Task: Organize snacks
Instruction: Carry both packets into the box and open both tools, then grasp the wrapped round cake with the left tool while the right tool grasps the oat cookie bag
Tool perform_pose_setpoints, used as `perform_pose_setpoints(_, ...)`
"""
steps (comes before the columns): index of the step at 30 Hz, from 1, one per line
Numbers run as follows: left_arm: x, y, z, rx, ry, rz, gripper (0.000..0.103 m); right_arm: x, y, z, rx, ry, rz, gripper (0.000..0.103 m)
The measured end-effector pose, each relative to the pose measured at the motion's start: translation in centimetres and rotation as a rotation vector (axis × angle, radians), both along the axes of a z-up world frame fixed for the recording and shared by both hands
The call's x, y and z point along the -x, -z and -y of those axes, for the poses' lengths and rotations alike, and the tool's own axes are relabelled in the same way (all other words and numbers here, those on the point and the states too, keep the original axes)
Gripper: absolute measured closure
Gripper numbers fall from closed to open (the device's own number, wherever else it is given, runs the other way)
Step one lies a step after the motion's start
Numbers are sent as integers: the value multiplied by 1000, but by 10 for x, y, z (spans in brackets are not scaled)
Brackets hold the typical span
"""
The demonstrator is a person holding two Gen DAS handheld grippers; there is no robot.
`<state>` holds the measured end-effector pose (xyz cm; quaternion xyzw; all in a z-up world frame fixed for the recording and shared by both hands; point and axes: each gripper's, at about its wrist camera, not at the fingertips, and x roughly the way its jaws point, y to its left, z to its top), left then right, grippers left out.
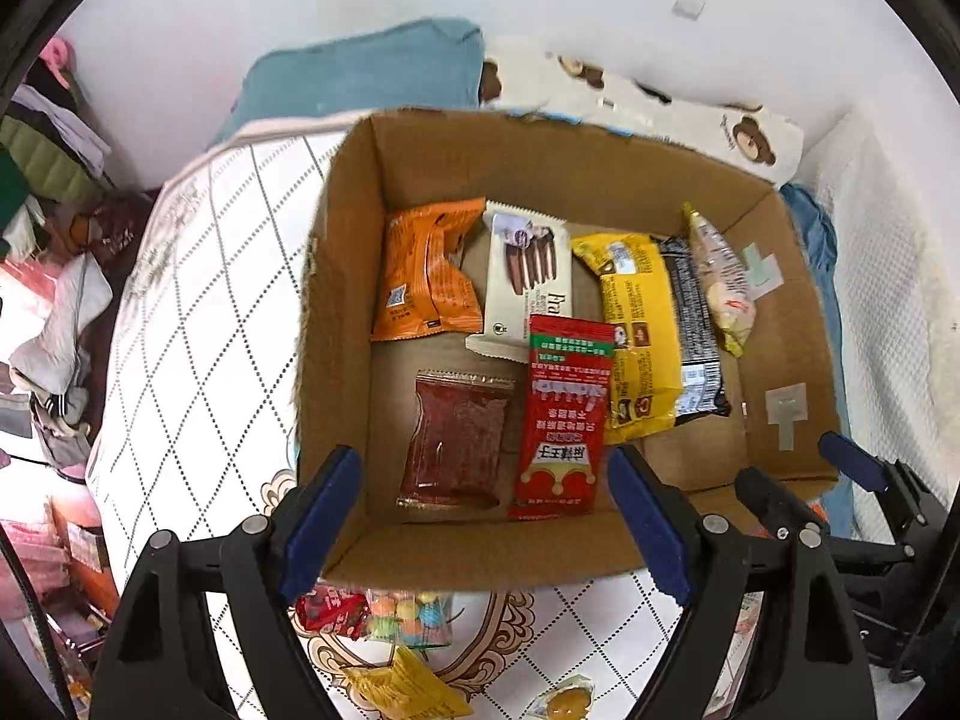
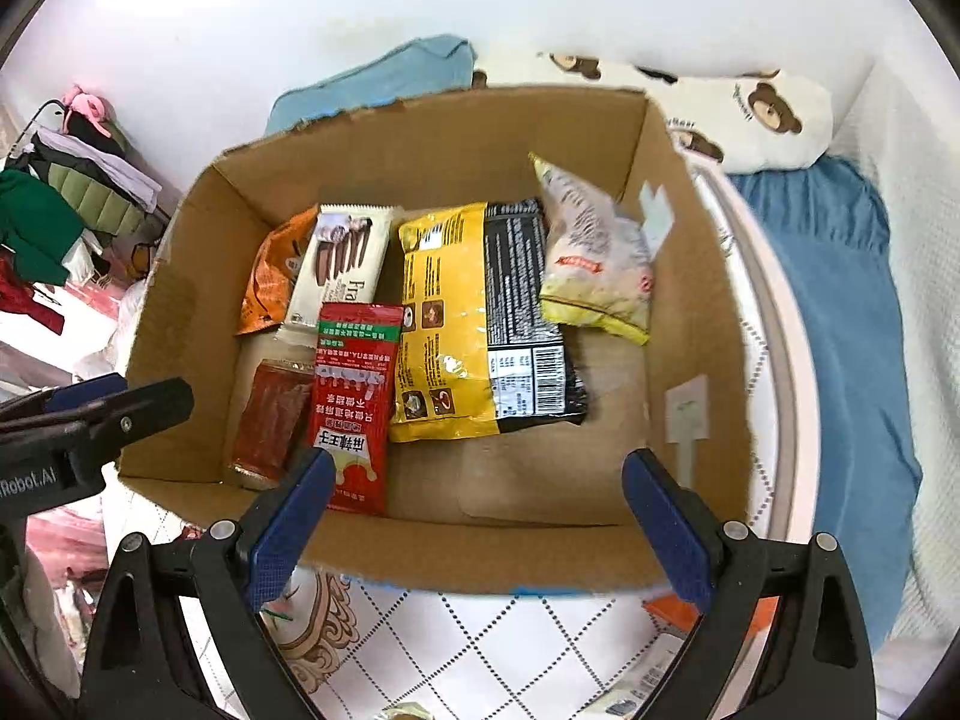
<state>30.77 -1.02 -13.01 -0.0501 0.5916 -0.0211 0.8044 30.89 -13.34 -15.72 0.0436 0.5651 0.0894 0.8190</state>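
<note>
Left wrist view
My left gripper (image 1: 486,516): jaws spread wide, nothing between the blue pads; I hang above the near edge of the box, pointing steeply down.
Cardboard box (image 1: 348,276): open-topped, standing on a quilted white cover (image 1: 198,324) with a diamond pattern.
Back row in the box: orange packet (image 1: 429,270) at the left, white wafer packet (image 1: 528,282) just beside it, then yellow packet (image 1: 636,324), black packet (image 1: 696,324) partly under the yellow one, and a pale yellow-edged bag (image 1: 723,282) leaning at the right.
Front row: clear packet of red snack (image 1: 456,438) lying flat, red sachet (image 1: 564,414) just beside it, its top overlapping the white wafer packet.
Outside the box: small red packet (image 1: 333,609) and a bag of coloured candies (image 1: 408,615) on the cover just before the near wall; a yellow wrapper (image 1: 402,690) closer to me.
My right gripper (image 1: 798,480): seen at the lower right, over the box's near right corner.

Right wrist view
My right gripper (image 2: 480,516): jaws spread very wide, empty, over the near wall of the cardboard box (image 2: 690,276).
Snacks: the red sachet (image 2: 354,408) lies just past my left pad; the clear packet of red snack (image 2: 270,420) lies beside it near the left wall; the yellow packet (image 2: 447,324) and black packet (image 2: 528,312) sit mid-box; the pale yellow-edged bag (image 2: 594,264) rests on the black one.
Bare floor: right front part of the box.
My left gripper (image 2: 96,414): one black finger reaches in at the left edge.
Behind the box: bear-print pillow (image 2: 762,114).
</note>
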Motion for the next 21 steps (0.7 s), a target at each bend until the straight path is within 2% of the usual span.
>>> perform_pose_setpoints(15, 80, -58, 12, -30, 8, 254, 19, 77, -69, 13, 20, 15, 221, 5)
perform_pose_setpoints(21, 103, -67, 17, -12, 13, 288, 19, 106, -90, 18, 1, 32, 282, 5)
